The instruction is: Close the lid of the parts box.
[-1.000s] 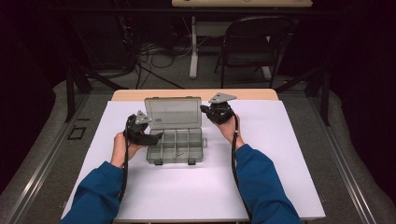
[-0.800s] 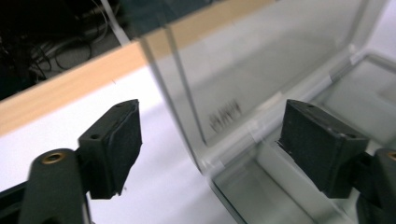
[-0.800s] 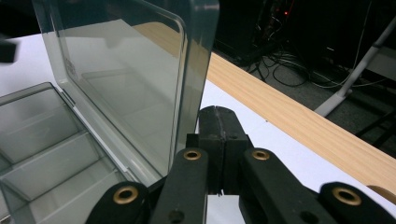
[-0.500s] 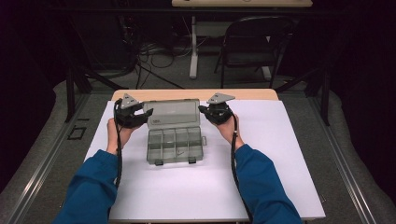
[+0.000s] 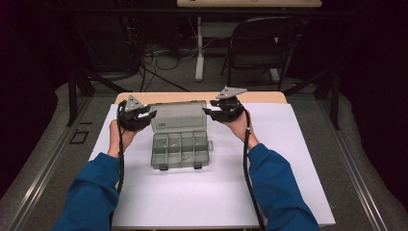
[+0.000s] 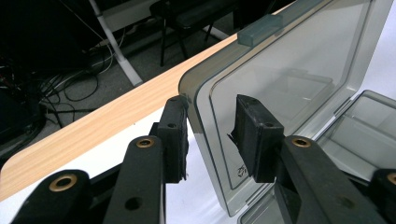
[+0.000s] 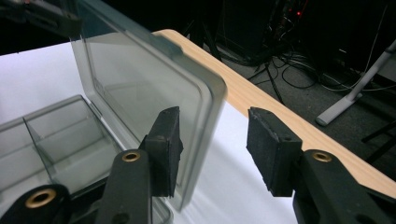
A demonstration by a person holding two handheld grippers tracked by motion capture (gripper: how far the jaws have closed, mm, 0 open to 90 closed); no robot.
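The smoky clear organiser box (image 5: 180, 144) sits mid-table on the white sheet (image 5: 298, 168), its lid (image 5: 179, 115) standing upright at the far side. My left gripper (image 6: 210, 133) and right gripper (image 7: 212, 149) are both spread, each straddling a side edge of the lid without pinching it. The compartments (image 5: 179, 146) look empty. A folding chair (image 5: 262, 45) stands far beyond.

Clear grey compartment box (image 5: 179, 149) on the white table sheet, lid (image 5: 179, 116) raised upright.
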